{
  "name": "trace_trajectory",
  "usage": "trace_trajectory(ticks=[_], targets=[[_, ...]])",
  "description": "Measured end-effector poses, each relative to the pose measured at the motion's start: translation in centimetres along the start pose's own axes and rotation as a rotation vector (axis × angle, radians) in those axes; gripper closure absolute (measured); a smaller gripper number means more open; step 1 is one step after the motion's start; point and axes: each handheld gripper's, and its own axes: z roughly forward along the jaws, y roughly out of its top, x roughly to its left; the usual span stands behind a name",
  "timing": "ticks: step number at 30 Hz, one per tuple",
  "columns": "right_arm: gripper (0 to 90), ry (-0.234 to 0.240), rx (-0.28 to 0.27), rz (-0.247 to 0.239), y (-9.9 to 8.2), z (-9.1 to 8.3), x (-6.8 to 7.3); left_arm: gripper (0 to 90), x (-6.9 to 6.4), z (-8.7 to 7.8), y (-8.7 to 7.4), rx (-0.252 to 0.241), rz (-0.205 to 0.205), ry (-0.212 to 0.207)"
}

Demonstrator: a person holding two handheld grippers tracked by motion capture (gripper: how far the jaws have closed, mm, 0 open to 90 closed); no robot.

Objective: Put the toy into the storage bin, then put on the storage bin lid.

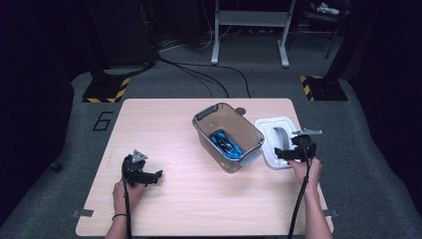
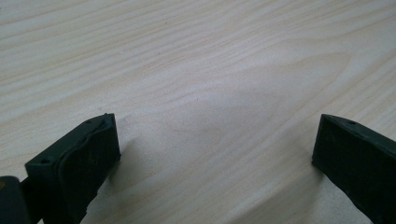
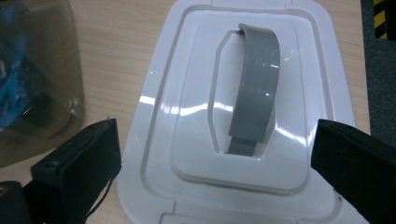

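My right gripper (image 1: 281, 154) hangs over the white lid (image 1: 275, 141), which lies flat on the wooden table (image 1: 164, 124) at about three o'clock from the clear plastic bin (image 1: 228, 137), just beside the bin's right wall. In my right gripper view the lid (image 3: 196, 116) spreads out below me, its grey arched handle (image 3: 254, 88) running from twelve o'clock down toward six across the sunken middle panel. My jaws stand wide apart, one at the lid's near left corner at about eight o'clock, the other past its right edge at four o'clock, and they close on nothing. Whether they touch the lid I cannot tell. The bin (image 3: 35, 79) sits at ten o'clock in that view, with something blue and black (image 3: 14, 93) blurred behind its smoky wall.

From the high view the bin stands near the table's middle, turned at an angle, with the blue and black object (image 1: 225, 143) lying on its floor.

My left gripper (image 1: 154, 177) is low over the table at about eight o'clock from the bin, well apart from it. In my left gripper view its jaws are spread wide with bare pale wood grain (image 2: 210, 93) between them, holding nothing
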Motion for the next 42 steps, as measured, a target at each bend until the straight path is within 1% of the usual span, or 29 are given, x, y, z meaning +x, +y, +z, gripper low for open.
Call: trace_trajectory(ticks=[1,2,3,4,6,8,9,10,11,13,14,15,17,20,21,22,23,25,29,31,32,35,36,38,39,40,41,42], targets=[[1.2,-0.009,0.002,0.013,0.1,0.3,0.0,0.5,0.0,0.0,0.0,0.000,0.000,0.000],[2.4,-0.024,0.000,0.015,0.2,0.7,0.0,0.5,0.0,0.0,0.0,0.000,0.001,0.000],[4.2,-0.031,0.007,0.018,0.4,1.0,0.0,0.5,0.0,0.0,0.0,0.000,0.000,0.000],[6.4,-0.025,0.009,0.021,0.5,1.4,-0.1,0.5,0.0,0.0,0.0,0.000,0.000,0.000],[12.7,-0.043,0.008,0.028,0.8,2.0,-0.3,0.5,0.0,0.0,0.0,0.000,0.001,0.000],[14.8,-0.054,0.004,0.044,1.1,2.5,-0.5,0.5,0.0,0.0,0.0,0.000,0.000,0.000],[17.7,-0.079,-0.012,0.030,1.2,2.7,-0.5,0.5,0.0,0.0,0.0,0.000,0.000,0.000],[20.0,-0.085,-0.017,0.040,1.2,2.9,-0.4,0.5,0.0,0.0,0.0,0.001,0.001,0.000],[22.3,-0.090,-0.018,0.034,1.2,3.2,-0.5,0.5,0.0,0.0,0.0,0.000,0.001,0.000],[26.9,-0.101,-0.006,0.040,1.2,3.8,-0.6,0.5,0.0,0.0,0.0,0.000,0.001,0.000],[29.9,-0.096,0.007,0.060,1.2,4.0,-0.6,0.5,0.0,0.0,0.0,0.000,0.000,0.000],[34.0,-0.109,-0.008,0.057,1.1,4.2,-0.8,0.5,0.0,0.0,0.0,0.000,-0.001,0.000],[38.1,-0.113,-0.005,0.059,1.0,4.4,-0.8,0.5,0.0,0.0,0.0,0.000,0.000,0.000],[48.2,-0.125,-0.006,0.056,1.0,4.6,-0.8,0.5,0.0,0.0,0.0,-0.001,0.000,0.000],[50.2,-0.126,-0.009,0.053,0.9,4.5,-0.8,0.5,0.0,0.0,0.0,-0.001,0.000,0.000],[53.3,-0.130,-0.011,0.033,0.9,4.5,-0.8,0.5,0.0,0.0,0.0,0.000,0.000,0.000],[57.3,-0.142,-0.016,0.031,1.0,4.4,-0.8,0.5,0.0,0.0,0.0,-0.002,0.000,0.000],[61.1,-0.150,-0.011,0.036,1.0,4.4,-0.8,0.5,0.0,0.0,0.0,-0.001,0.000,-0.001],[64.0,-0.154,-0.013,0.045,0.9,4.3,-0.9,0.5,0.0,0.0,0.0,-0.001,0.000,0.000],[65.7,-0.146,-0.018,0.048,0.9,4.2,-1.0,0.5,0.0,0.0,0.0,-0.001,0.001,0.000],[66.6,-0.140,-0.015,0.058,0.9,4.1,-0.9,0.5,0.0,0.0,0.0,-0.001,0.001,0.000],[66.8,-0.129,-0.006,0.038,0.8,3.8,-0.9,0.5,0.0,0.0,0.0,0.000,0.001,0.000],[66.9,-0.130,-0.003,0.045,0.8,3.6,-0.9,0.5,0.0,0.0,0.0,-0.001,0.001,0.000],[66.9,-0.117,-0.004,0.046,0.7,3.3,-1.1,0.5,0.0,0.0,0.0,-0.002,0.000,0.000],[67.0,-0.112,0.003,0.059,0.6,3.1,-1.2,0.6,0.0,0.0,0.0,-0.001,0.001,0.000],[67.0,-0.109,-0.003,0.058,0.6,2.9,-1.3,0.5,0.0,0.0,0.0,0.000,0.001,0.000],[67.0,-0.104,0.000,0.069,0.6,2.7,-1.4,0.5,0.0,0.0,0.0,0.000,0.001,0.000],[67.0,-0.100,-0.004,0.065,0.5,2.5,-1.5,0.5,0.0,0.0,0.0,-0.001,0.001,0.000]])
